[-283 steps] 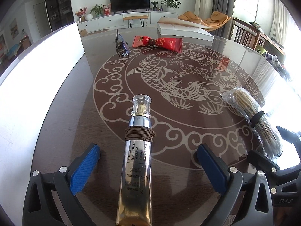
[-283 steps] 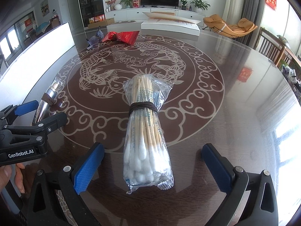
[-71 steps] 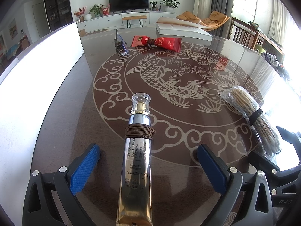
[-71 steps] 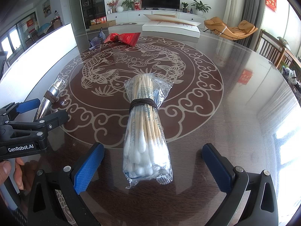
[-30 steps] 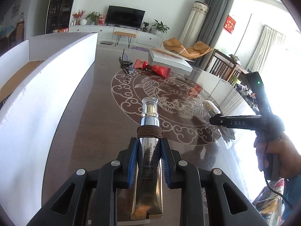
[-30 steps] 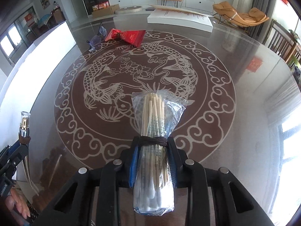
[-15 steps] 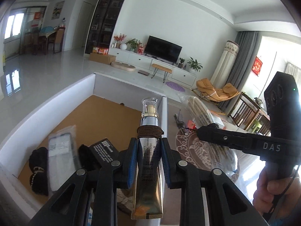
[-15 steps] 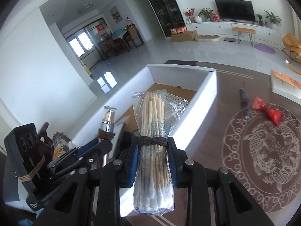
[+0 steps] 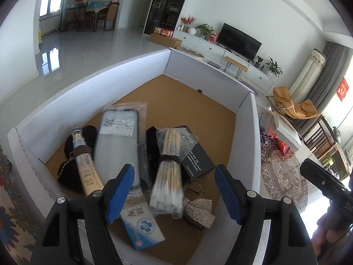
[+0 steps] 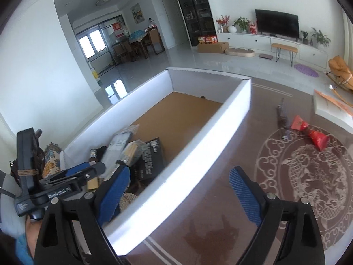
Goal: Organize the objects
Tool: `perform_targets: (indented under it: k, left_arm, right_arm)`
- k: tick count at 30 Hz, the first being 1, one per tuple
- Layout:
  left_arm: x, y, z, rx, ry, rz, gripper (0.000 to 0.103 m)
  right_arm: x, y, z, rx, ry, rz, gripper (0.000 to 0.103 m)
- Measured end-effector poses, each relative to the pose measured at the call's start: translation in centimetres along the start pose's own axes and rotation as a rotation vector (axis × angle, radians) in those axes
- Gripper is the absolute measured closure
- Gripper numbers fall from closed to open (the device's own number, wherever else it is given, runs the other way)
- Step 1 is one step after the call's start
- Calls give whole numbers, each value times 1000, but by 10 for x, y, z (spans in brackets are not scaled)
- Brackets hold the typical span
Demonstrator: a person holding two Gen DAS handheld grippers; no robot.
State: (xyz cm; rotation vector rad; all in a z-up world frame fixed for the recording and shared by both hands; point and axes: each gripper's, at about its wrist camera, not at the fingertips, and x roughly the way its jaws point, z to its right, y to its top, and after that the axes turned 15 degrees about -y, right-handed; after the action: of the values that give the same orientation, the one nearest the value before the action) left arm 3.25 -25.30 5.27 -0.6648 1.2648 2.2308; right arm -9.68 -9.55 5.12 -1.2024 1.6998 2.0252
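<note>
A white box [image 9: 253,132] with a brown floor holds several items. The gold tube [image 9: 85,165] lies at its near left and the cotton swab bundle [image 9: 168,174] lies in its middle, both loose. My left gripper [image 9: 174,192] hangs open and empty above them. My right gripper [image 10: 176,192] is open and empty over the box's right wall [image 10: 198,154], with the dark patterned table [image 10: 220,220] beneath. The swab bundle [image 10: 134,152] and tube cap [image 10: 93,153] also show in the right wrist view.
In the box lie a phone case pack [image 9: 120,145], a black box [image 9: 197,159], a blue-and-white packet [image 9: 141,220] and dark pouches. On the table sit a red packet [image 10: 313,132], a dark clip-like object [image 10: 282,114] and a flat white box [image 10: 331,108].
Both grippers opened and let go: the tube and the swab bundle now lie in the box. The left gripper tilted down over the box; the right one moved to its right wall.
</note>
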Motion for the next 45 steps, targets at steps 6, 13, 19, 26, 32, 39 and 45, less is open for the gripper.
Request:
perform_targets:
  k: [6,13,19,26,32,39,45]
  left_arm:
    - [6,-38,110,227,-222,-57,12]
    - [83,-113,182,358,-300,-270,0]
    - [140,-136,187,432,-121,-302,0]
    - [165,-121,192,442,-43,-303,0]
    - [168,-118,195,442,-40,-289,0]
    - [175,-115,198,445,-40,-290,0]
    - [221,-79,210,464,-59,-300,0]
  right_arm:
    - [12,-86,132,23,-382,-71,5]
    - [8,-161,225,154,-544,-169,5]
    - [8,-157,233,205,-532,-184,5]
    - [13,-160,237,245,-521,-202,0]
    - [15,-160,236,245,-521,-202,0]
    - [15,-160,236,245,-521,-202,0]
    - [15,-160,236,245,-521,-202,0]
